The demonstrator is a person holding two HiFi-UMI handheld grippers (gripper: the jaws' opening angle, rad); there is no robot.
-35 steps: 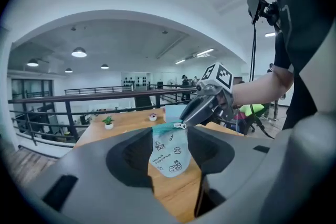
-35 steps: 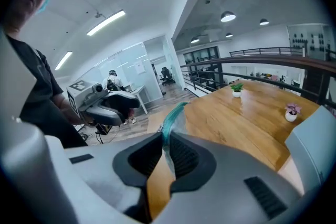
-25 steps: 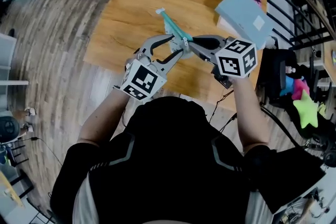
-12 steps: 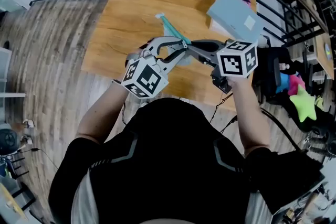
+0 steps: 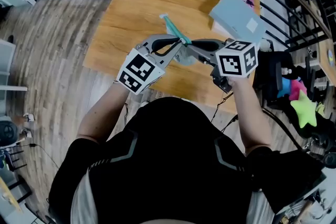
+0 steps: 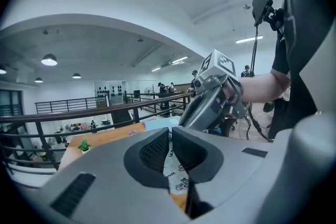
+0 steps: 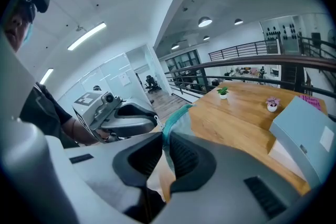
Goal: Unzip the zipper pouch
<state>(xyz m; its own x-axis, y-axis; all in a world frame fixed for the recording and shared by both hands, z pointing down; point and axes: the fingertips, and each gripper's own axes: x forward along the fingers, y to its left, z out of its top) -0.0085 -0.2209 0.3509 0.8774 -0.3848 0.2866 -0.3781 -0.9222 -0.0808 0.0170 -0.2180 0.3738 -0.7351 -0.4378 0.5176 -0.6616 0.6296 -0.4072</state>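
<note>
Cloth, wood and metal, mostly matt
The zipper pouch (image 5: 171, 27) has a teal woven cloth edge and a pale, printed, soft-looking body. The table (image 5: 131, 8) is smooth warm wood with visible grain — the floor (image 5: 52, 34) greyer plank wood, the railing (image 7: 247, 63) dark metal, the box (image 5: 236, 13) matt grey.

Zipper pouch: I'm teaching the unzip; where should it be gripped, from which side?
Pinch the zipper pouch by its thin teal zipper edge, raised edge-up. The right gripper clamps it from the right; the left gripper, jaws just closed on it, comes from the left.
</note>
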